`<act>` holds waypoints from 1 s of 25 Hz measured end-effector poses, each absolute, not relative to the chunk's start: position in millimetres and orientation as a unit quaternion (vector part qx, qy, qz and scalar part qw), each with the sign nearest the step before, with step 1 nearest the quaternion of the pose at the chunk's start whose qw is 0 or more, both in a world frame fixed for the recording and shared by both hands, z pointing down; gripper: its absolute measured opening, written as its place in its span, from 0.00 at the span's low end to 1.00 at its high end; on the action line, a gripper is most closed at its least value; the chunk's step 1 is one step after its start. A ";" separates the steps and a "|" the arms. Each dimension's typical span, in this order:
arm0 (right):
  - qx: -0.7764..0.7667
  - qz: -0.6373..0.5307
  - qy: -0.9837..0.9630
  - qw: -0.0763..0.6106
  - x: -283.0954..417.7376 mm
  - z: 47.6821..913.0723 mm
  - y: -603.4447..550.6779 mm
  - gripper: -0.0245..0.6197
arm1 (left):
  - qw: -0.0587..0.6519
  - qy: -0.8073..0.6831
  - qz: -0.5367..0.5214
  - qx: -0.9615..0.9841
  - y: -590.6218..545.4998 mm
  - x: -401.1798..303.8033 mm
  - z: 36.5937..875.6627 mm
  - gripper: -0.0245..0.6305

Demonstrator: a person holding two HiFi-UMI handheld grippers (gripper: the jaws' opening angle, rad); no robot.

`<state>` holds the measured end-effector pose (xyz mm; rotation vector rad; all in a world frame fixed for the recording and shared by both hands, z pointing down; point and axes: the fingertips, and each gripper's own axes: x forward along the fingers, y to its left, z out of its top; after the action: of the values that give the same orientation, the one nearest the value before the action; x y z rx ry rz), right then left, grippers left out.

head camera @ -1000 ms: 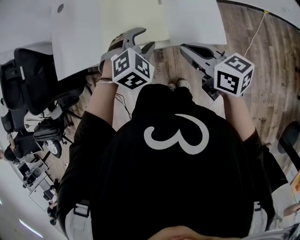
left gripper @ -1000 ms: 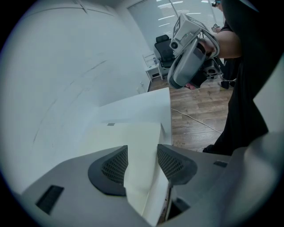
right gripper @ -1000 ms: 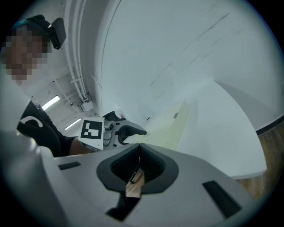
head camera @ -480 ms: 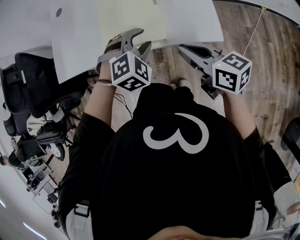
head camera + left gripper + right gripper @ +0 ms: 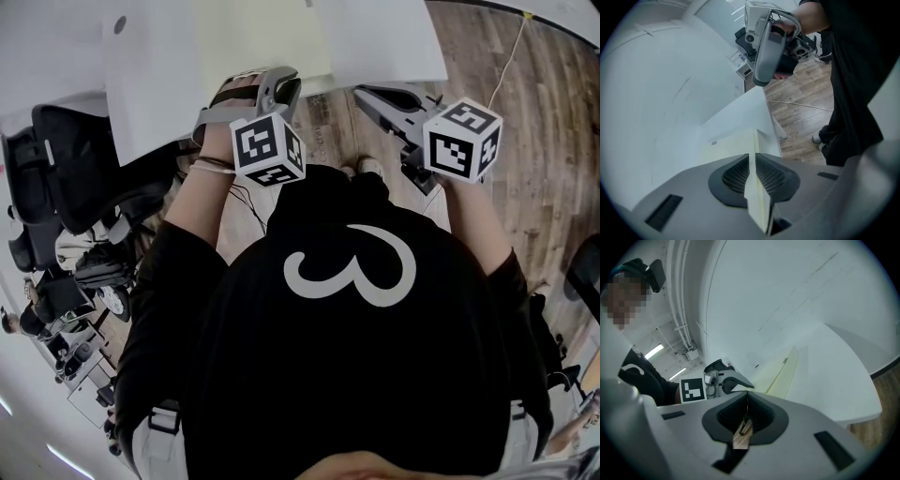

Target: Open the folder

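My left gripper point(image 5: 751, 160) just closed and now pinches the folder point(image 5: 731, 143) edge, so the cover looks ready to lift; right gripper point(image 5: 747, 401) idle, jaws together.

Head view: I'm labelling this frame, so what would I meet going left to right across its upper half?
Black office chair → left gripper, whose jaws have just been closing onto the folder edge → right gripper → yellow cable.
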<state>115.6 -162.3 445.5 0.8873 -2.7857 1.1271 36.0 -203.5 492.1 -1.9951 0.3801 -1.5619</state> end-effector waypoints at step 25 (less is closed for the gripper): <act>0.296 0.222 -0.916 0.152 76.7 497.9 -201.1 0.08 | 0.279 0.150 -0.586 -0.746 -204.3 35.9 490.1 0.08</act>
<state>76.7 -201.1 497.9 0.8503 -2.6302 0.6379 35.9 -204.3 490.1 -2.0001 0.4014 -1.5725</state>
